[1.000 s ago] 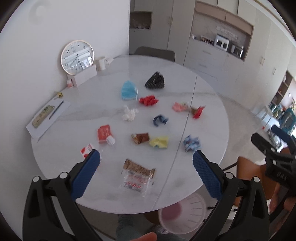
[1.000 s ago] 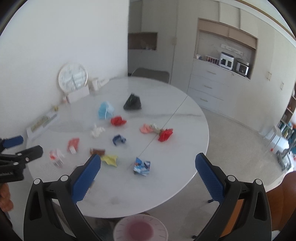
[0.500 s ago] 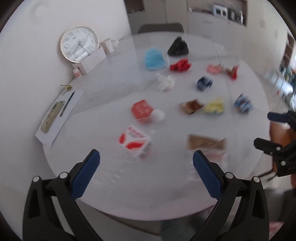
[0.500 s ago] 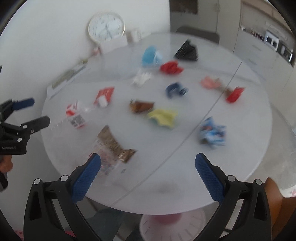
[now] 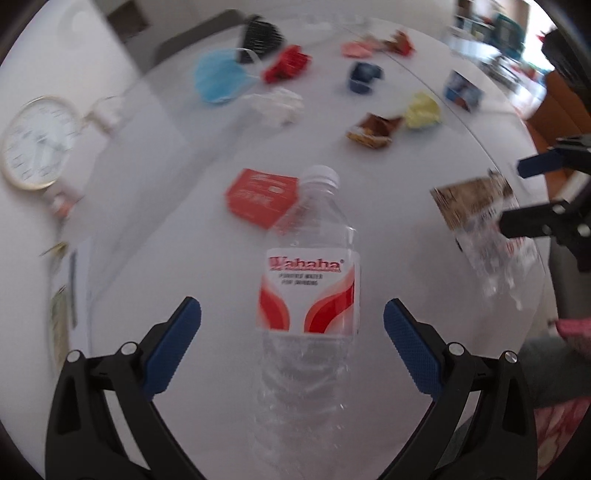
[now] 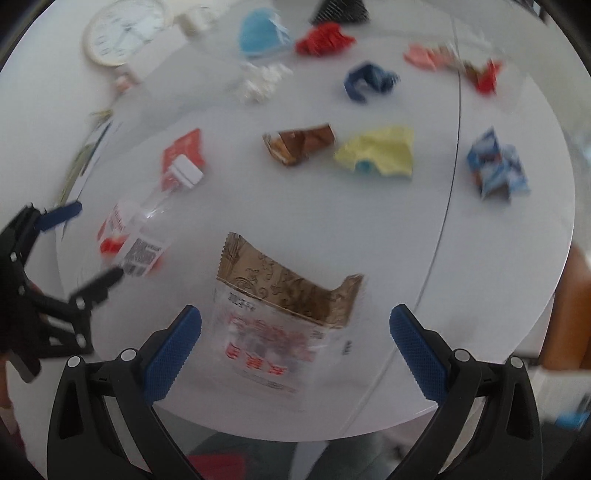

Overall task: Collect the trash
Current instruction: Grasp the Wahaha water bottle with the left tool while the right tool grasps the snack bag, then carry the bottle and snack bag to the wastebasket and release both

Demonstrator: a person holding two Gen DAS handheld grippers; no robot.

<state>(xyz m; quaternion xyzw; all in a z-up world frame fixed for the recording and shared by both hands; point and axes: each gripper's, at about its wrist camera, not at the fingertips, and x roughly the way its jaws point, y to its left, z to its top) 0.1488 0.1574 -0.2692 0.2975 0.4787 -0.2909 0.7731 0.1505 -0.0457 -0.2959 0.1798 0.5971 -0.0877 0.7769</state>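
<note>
My left gripper (image 5: 291,325) is open, its jaws on either side of a clear plastic water bottle (image 5: 308,295) with a red and white label that lies on the round white table (image 5: 184,229). My right gripper (image 6: 295,328) is open over a torn clear and brown snack bag (image 6: 280,314) near the table's front edge. The bottle (image 6: 133,240) and the left gripper (image 6: 79,251) show at the left of the right wrist view. The bag (image 5: 480,229) and the right gripper (image 5: 532,192) show at the right of the left wrist view.
Several scraps lie further back: a red carton (image 5: 262,195), brown wrapper (image 6: 299,142), yellow paper (image 6: 380,151), blue-white wrapper (image 6: 496,166), dark blue scrap (image 6: 369,81), white tissue (image 6: 260,79), blue mask (image 6: 260,33), red paper (image 6: 325,38). A clock (image 5: 35,142) stands at the wall.
Both grippers have dropped down and forward to the table. The left one now straddles the bottle, the right one hangs over the snack bag. Both stay open.
</note>
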